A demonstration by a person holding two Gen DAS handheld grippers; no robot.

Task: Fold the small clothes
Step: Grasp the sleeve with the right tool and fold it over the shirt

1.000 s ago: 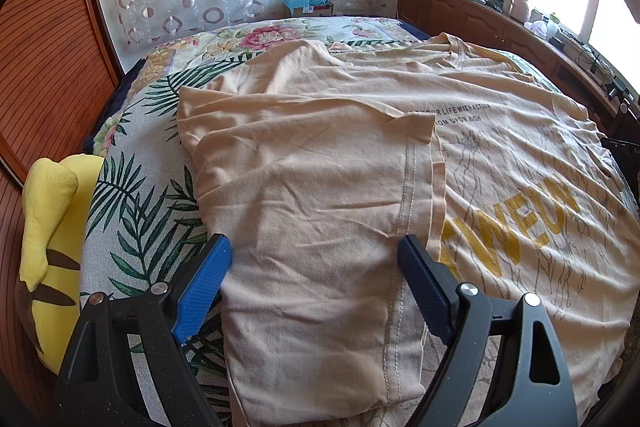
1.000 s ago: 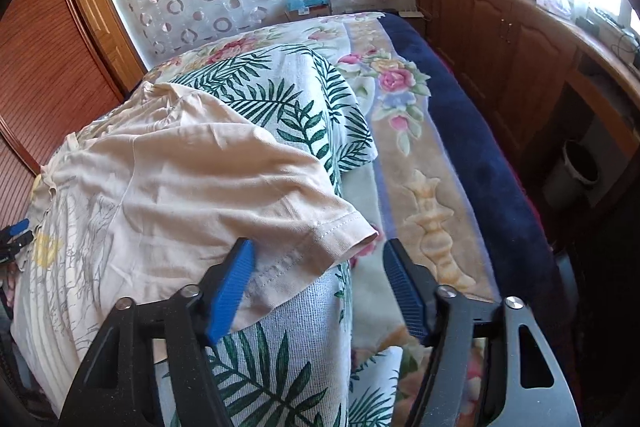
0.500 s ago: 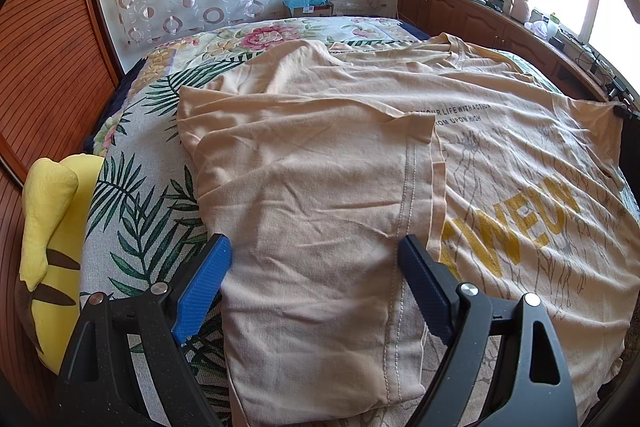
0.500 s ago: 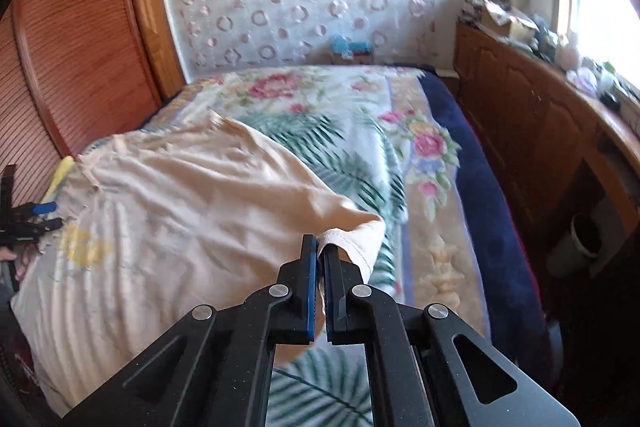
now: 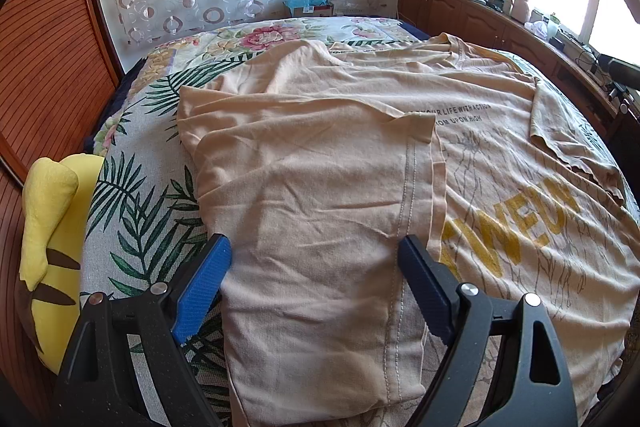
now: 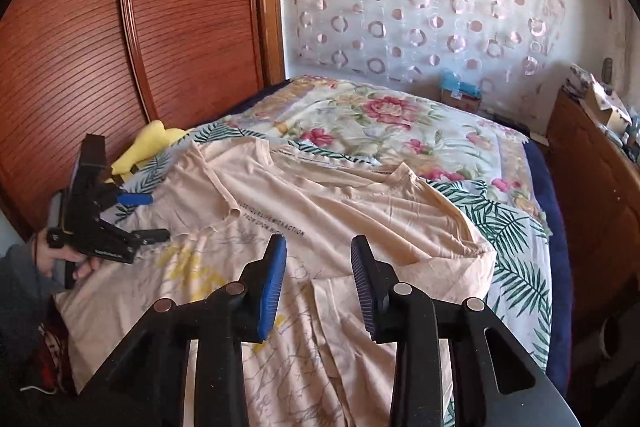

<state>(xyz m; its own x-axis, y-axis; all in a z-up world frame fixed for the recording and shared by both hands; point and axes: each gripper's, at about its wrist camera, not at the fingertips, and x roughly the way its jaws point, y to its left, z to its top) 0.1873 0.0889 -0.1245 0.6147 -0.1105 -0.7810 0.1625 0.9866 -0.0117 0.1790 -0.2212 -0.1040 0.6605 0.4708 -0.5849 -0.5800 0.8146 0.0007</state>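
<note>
Peach cotton T-shirt (image 5: 360, 155) lies spread on the bed (image 5: 136, 211), printed side up, one side folded over the yellow lettering. The left gripper (image 5: 316, 279) hangs over the shirt's near folded edge with its fingers (image 5: 204, 279) spread wide, cloth below the gap but not pinched. The right gripper (image 6: 319, 283) hovers above the shirt's other side, where a sleeve (image 6: 344, 315) lies turned inward onto the chest; its jaws have just been opening and stand partly apart, gripping nothing. A yellow plush toy (image 5: 48, 227) rests beside the bed.
</note>
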